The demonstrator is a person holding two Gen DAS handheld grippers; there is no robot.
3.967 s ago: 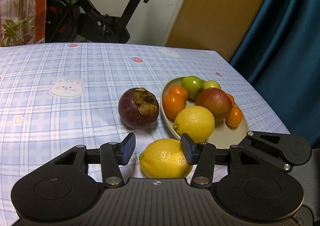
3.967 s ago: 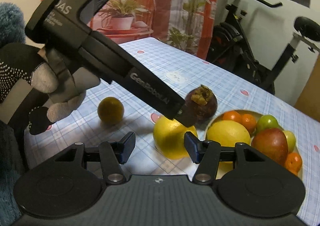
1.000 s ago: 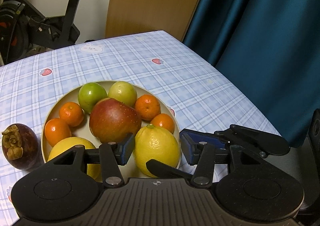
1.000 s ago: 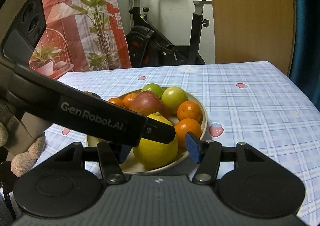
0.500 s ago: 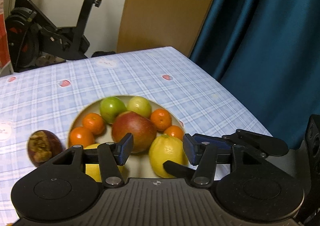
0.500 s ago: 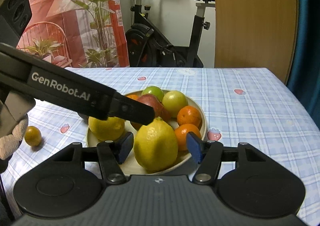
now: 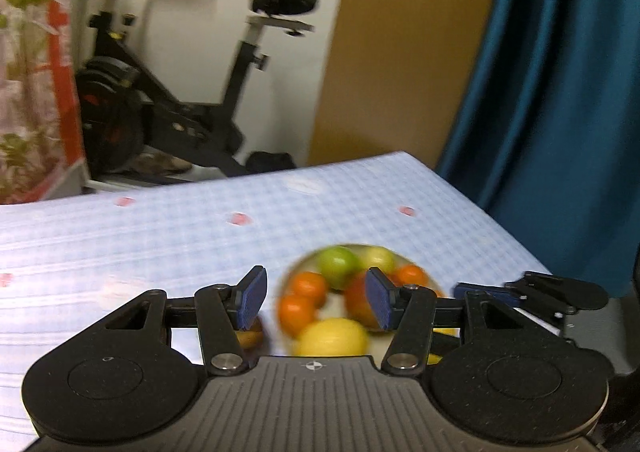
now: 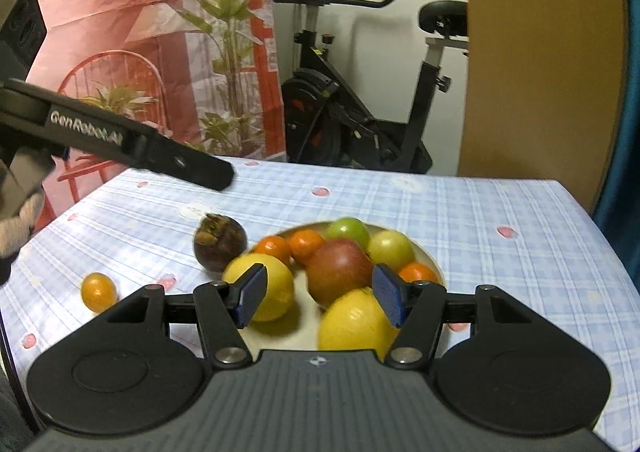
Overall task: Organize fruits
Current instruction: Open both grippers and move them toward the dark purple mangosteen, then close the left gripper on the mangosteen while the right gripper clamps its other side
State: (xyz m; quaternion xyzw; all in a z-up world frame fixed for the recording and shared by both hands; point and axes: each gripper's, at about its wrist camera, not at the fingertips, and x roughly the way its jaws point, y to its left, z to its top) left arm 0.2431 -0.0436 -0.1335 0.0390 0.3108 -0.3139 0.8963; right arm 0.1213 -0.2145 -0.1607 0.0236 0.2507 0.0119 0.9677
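Behind the checked tablecloth [image 8: 480, 219] stands an exercise bike [image 8: 360, 123]; both hand-held grippers gape, empty.

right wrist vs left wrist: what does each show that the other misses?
Right wrist only: the small orange fruit lying loose on the tablecloth, the mangosteen in sharp view beside the plate, and the left tongs' body from the side.

Left wrist only: part of the right tongs at its right edge, and the teal curtain. The picture is motion-blurred.

Both: the plate of fruit, the exercise bike, and open, empty tongs, left tongs and right tongs.
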